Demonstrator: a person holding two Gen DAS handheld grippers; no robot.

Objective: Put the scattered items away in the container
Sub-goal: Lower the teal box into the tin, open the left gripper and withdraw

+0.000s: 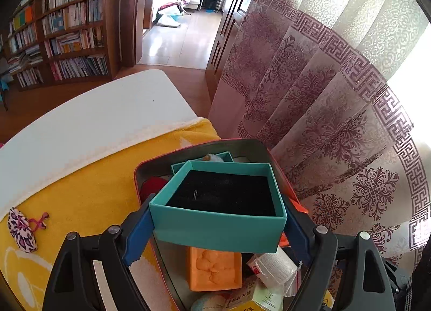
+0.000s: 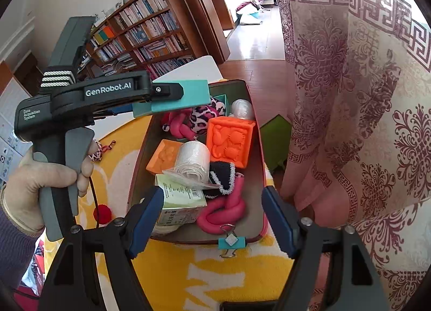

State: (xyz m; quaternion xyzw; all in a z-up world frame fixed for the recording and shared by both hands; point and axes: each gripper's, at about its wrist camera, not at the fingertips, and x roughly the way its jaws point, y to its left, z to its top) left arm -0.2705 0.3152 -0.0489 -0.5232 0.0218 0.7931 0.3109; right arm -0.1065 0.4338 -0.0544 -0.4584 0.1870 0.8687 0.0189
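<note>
1. The left gripper (image 1: 218, 226) is clamped on a teal box (image 1: 218, 203) with a black lining, its blue fingers (image 1: 138, 233) pressed to both sides.
2. The box hangs over the container (image 2: 252, 133), a red-rimmed tin on a yellow towel (image 1: 89, 195).
3. The right gripper (image 2: 212, 219) is spread wide and empty, at the tin's near end.
4. Inside the tin are an orange cube (image 2: 230, 140), a white roll (image 2: 192, 159) and pink cord (image 2: 223, 210); a leopard-print scrunchie (image 1: 20, 229) lies on the towel.

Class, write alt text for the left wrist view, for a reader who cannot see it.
The left tongs grip an open teal box with a black lining, held above a metal container of small items. A leopard-print scrunchie lies on the yellow towel to the left.
</note>
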